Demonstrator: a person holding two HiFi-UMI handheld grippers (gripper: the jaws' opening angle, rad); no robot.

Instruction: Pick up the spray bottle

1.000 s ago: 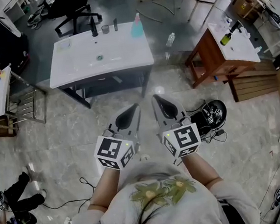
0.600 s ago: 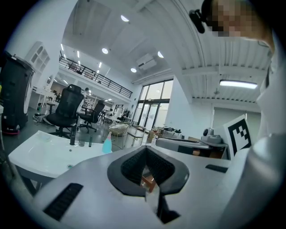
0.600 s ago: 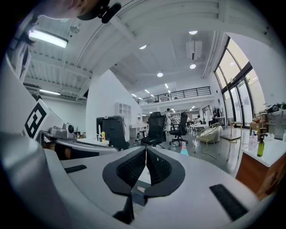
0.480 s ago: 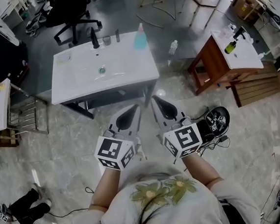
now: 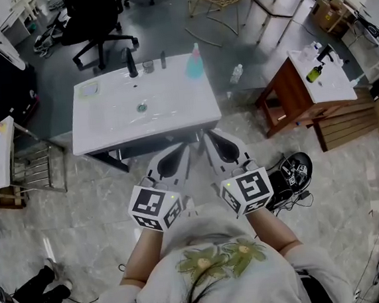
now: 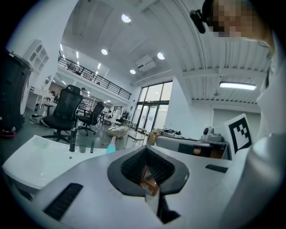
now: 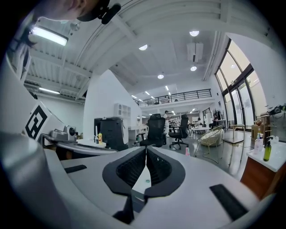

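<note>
The spray bottle (image 5: 195,62) stands at the table's (image 5: 172,109) far edge, well ahead. The left gripper (image 5: 183,145) and right gripper (image 5: 207,136) are both clenched and empty; arriving without opening could knock it off the back

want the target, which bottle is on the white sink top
The teal spray bottle at its back right corner; the clear bottle is on the floor, the green bottle on the wooden table.
</note>
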